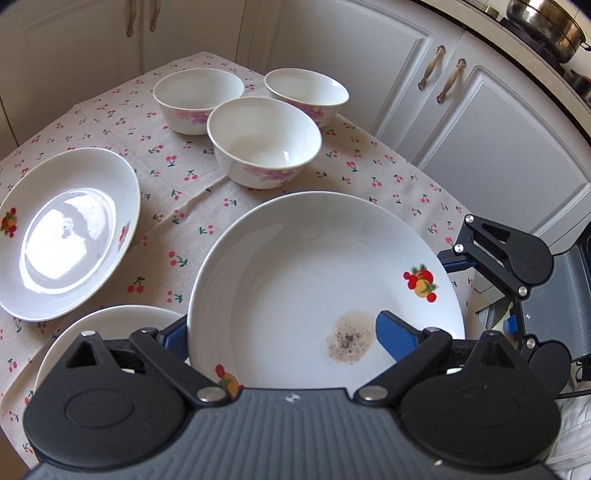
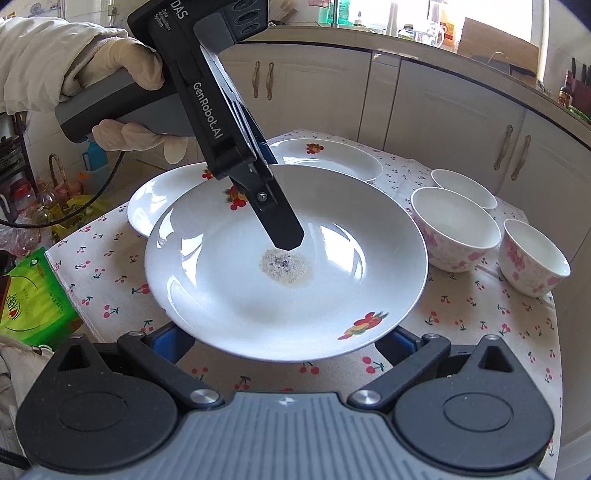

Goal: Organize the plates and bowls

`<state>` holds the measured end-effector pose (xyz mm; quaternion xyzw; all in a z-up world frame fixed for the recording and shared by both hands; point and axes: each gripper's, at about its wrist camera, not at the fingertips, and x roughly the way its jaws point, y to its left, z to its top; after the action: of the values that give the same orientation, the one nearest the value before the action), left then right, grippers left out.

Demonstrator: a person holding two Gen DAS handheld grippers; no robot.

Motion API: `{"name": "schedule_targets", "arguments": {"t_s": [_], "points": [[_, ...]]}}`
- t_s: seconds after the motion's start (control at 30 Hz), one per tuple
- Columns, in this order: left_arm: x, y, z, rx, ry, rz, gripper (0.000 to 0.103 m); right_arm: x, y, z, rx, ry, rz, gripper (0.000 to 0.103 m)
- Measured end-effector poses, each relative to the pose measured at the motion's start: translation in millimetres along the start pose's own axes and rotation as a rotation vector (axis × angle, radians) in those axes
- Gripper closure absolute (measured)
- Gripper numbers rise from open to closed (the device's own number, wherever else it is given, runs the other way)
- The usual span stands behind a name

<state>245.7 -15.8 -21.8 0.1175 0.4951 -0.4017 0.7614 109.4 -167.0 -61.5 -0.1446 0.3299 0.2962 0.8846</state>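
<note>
Above the cherry-print tablecloth (image 2: 461,325), a gloved hand (image 2: 122,77) grips the handle of the left gripper (image 1: 284,332), which slants down from the upper left in the right wrist view. Its fingers clamp the rim of the stained plate (image 2: 284,266): one blue pad (image 1: 395,336) lies on the plate's inner face beside a brownish speckled stain (image 1: 349,338), the other finger sits under the rim on the far side. The plate is tilted and raised clear of the cloth.

The right gripper (image 2: 284,341) sits low at the plate's near edge, jaws spread wide, a blue pad (image 2: 171,341) showing on either side below the rim. Whether the pads touch the plate cannot be told.

Under the held plate, a second plate (image 2: 162,192) rests on the cloth, partly covered. A third plate (image 2: 332,160) lies farther back, apart from the others, with a fruit motif on its rim and nothing in it. Three bowls with pink flower prints stand in a cluster at the cloth's other end: a near bowl (image 1: 264,142), a left bowl (image 1: 197,99) and a right bowl (image 1: 306,94), all upright, none stacked. They hold nothing that can be seen.

White cabinets (image 1: 480,122) stand behind the table, and a steel pot (image 1: 543,22) sits on the counter.
</note>
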Motion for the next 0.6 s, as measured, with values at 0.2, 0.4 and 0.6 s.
{"name": "schedule_targets", "arguments": {"t_s": [0.2,0.4,0.6], "points": [[-20,18,-18,-0.054,-0.031,0.034,0.006,13,11,20,-0.045,-0.010,0.043,0.000],[-31,37,-36,-0.103,-0.043,0.059,0.006,29,20,34,-0.072,-0.002,0.085,0.000],[-36,54,-50,-0.147,-0.049,0.068,0.006,41,30,43,-0.085,0.006,0.113,0.000]]}}
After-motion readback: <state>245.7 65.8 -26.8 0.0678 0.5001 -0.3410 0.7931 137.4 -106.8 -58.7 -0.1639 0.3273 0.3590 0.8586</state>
